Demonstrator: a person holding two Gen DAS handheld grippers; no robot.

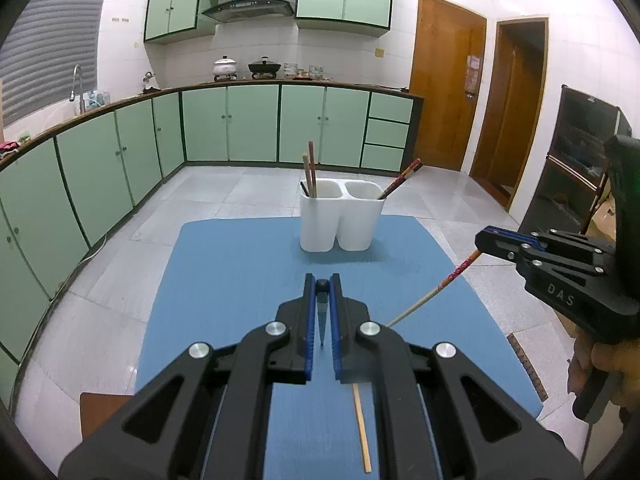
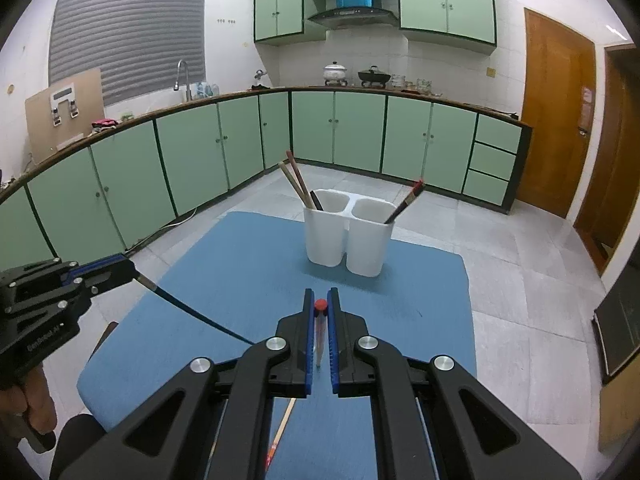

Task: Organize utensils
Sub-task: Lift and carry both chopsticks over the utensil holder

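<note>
Left wrist view: left gripper [image 1: 322,286] jaws clamp black chopstick [image 2: 192,312]. Right gripper [image 2: 320,304] jaws pinch red-ended chopstick [image 1: 436,294]. White two-cup holder [image 1: 340,216] stands ahead on blue mat [image 1: 240,272], chopsticks in both cups.

Left gripper [image 1: 322,285] clamps black chopstick [image 1: 322,322] near white holder [image 1: 340,220]; right gripper [image 1: 480,240] grips red-patterned chopstick [image 1: 436,292] right of holder.
</note>
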